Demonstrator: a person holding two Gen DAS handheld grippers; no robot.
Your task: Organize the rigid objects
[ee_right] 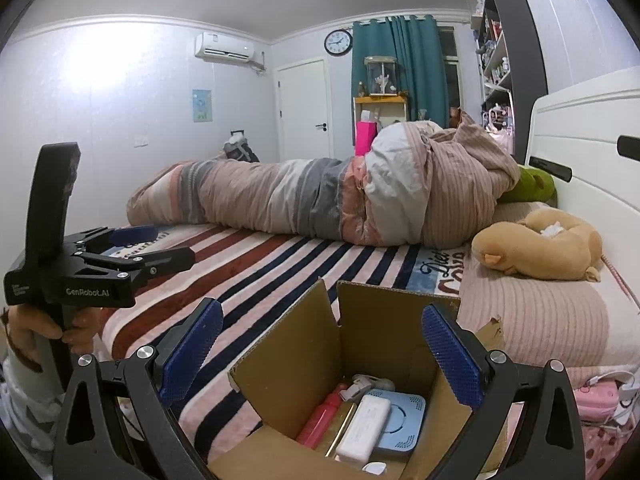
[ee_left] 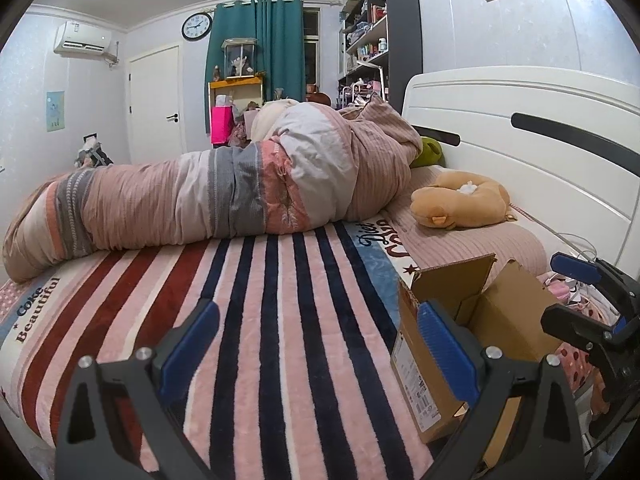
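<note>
- The left gripper (ee_right: 132,248) hangs over the striped blanket (ee_left: 256,304) on the bed, to the left of the cardboard box (ee_right: 372,332); its jaws stand wide and hold nothing.
- No loose rigid object shows on the blanket under or ahead of that gripper, only bedding and a rolled quilt (ee_left: 224,196) further back.
- The cardboard box sits on the bed with its flaps up. Inside lie a red bottle (ee_right: 320,420), a white power bank (ee_right: 364,428), a blue-grey flat device (ee_right: 400,420) and a gold-edged item I cannot identify.
- The right gripper (ee_right: 320,352) hovers just above the box opening, jaws wide, nothing between them.
- Judgement: the items look already gathered, so the step in hand is either tidying them inside the box or closing up.
- The next move likely calls for the right gripper to drop into the box, or to take a flap.
- A tan plush toy (ee_right: 540,248) lies on the pillow to the right, well apart from the box.
</note>
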